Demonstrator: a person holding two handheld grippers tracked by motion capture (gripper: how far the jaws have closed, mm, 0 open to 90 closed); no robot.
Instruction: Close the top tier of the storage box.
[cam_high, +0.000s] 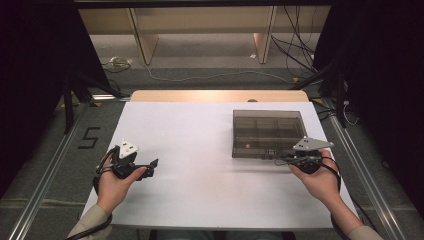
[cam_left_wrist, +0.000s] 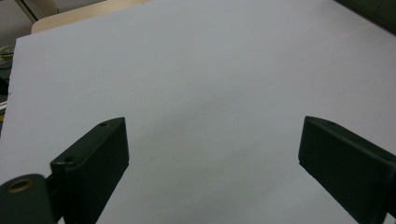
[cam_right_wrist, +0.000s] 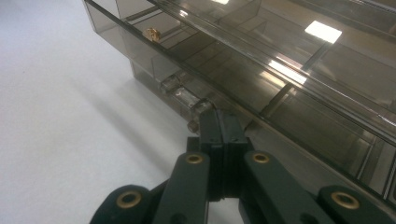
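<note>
Your right gripper (cam_high: 281, 160) sits at the near edge of the box (cam_high: 267, 131), jaws clenched together with nothing visible between them. In the right gripper view the closed tips (cam_right_wrist: 223, 122) meet the clear latch (cam_right_wrist: 187, 99) on the box's front wall; whether they press on it or only touch it cannot be told. Your left gripper (cam_high: 151, 166) is well apart from the box, over bare table (cam_high: 200, 185) at the left, jaws released and wide with only the white surface between them (cam_left_wrist: 212, 144).

The box lies on the right half of the table, toward the far side. It is flat, rectangular, of smoky transparent plastic, with its lid down. Inner walls divide it into compartments, visible through the lid. One small brass-coloured part (cam_right_wrist: 151, 33) lies in a compartment near the front left corner; in the high view it shows as a small dot (cam_high: 246, 146).

Count: one box, one latch, one brass part, two grippers, one in each hand.
</note>
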